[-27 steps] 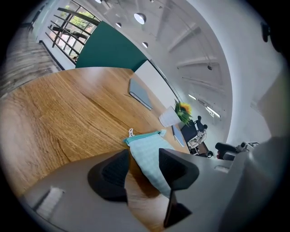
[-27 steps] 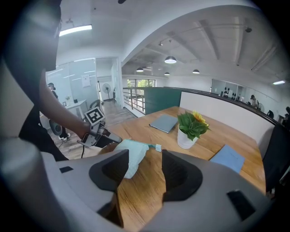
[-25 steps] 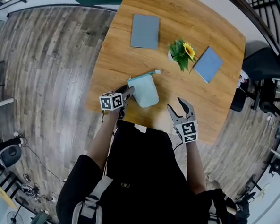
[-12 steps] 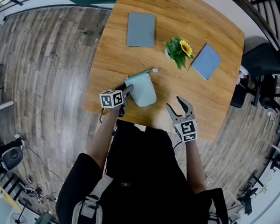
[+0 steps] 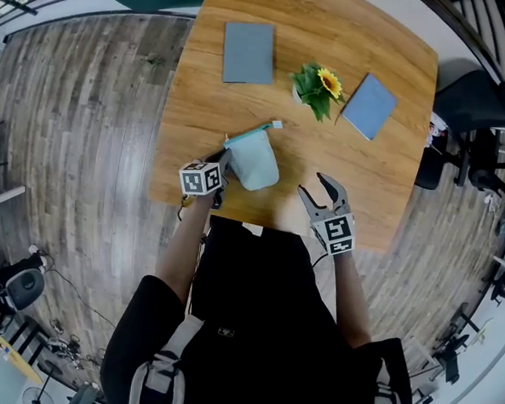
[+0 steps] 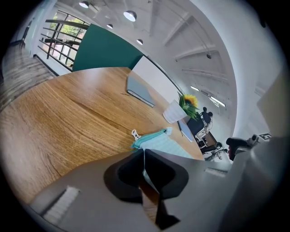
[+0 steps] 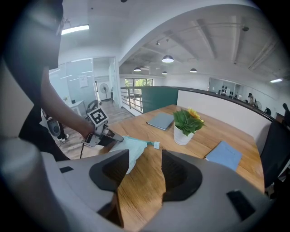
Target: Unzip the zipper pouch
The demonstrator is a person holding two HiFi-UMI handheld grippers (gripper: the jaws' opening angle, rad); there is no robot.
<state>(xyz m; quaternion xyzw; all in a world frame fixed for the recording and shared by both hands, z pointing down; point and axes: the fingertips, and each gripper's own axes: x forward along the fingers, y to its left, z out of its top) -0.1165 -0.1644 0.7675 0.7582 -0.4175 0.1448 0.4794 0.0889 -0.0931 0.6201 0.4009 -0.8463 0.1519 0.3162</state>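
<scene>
The light teal zipper pouch [image 5: 255,163] lies on the wooden table [image 5: 199,100] near its front edge, zipper side up, with a small tab [image 5: 277,124] at the far end. My left gripper [image 5: 223,159] is at the pouch's left end. Its jaws have just been closing and now pinch a thin fold of the pouch [image 6: 165,147], seen between them in the left gripper view [image 6: 143,152]. My right gripper [image 5: 315,185] hovers open to the right of the pouch, nothing between its jaws [image 7: 145,167]; that view shows the pouch [image 7: 131,149] and the left gripper [image 7: 113,137].
A potted sunflower [image 5: 315,88] stands behind the pouch. A grey notebook [image 5: 248,53] lies at the back left, a blue one [image 5: 369,106] at the back right. The table's front edge runs just under both grippers; a dark chair [image 5: 467,108] stands at the right.
The left gripper's jaws, open around the pouch's left end before, have shut on it. The right gripper stays where it was, open.
</scene>
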